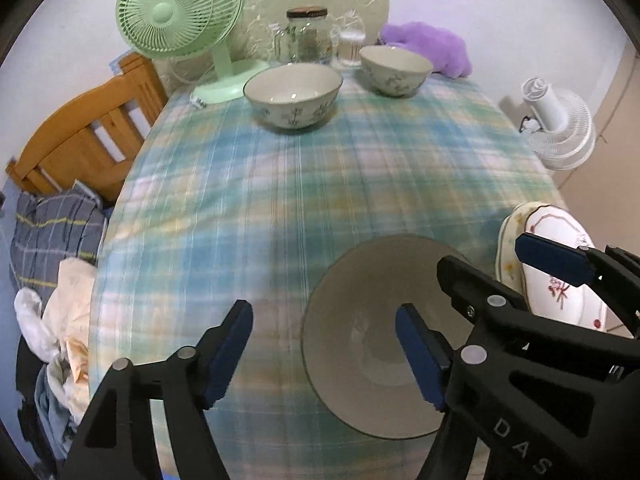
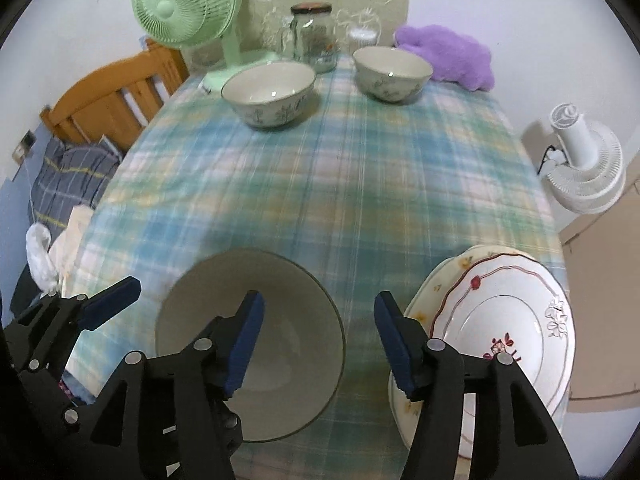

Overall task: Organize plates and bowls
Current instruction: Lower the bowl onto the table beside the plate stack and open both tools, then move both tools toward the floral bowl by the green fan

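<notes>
Both grippers — left (image 1: 324, 354) and right (image 2: 320, 344) — are held with jaws apart, nothing clamped, above a bowl (image 2: 280, 360) set beside stacked plates (image 2: 516, 320).

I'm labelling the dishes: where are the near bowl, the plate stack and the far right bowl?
near bowl (image 2: 280, 360), right wrist view, inside wall.
plate stack (image 2: 512, 320), right wrist view, top plate's centre.
far right bowl (image 1: 394, 76), left wrist view, outer wall.
</notes>
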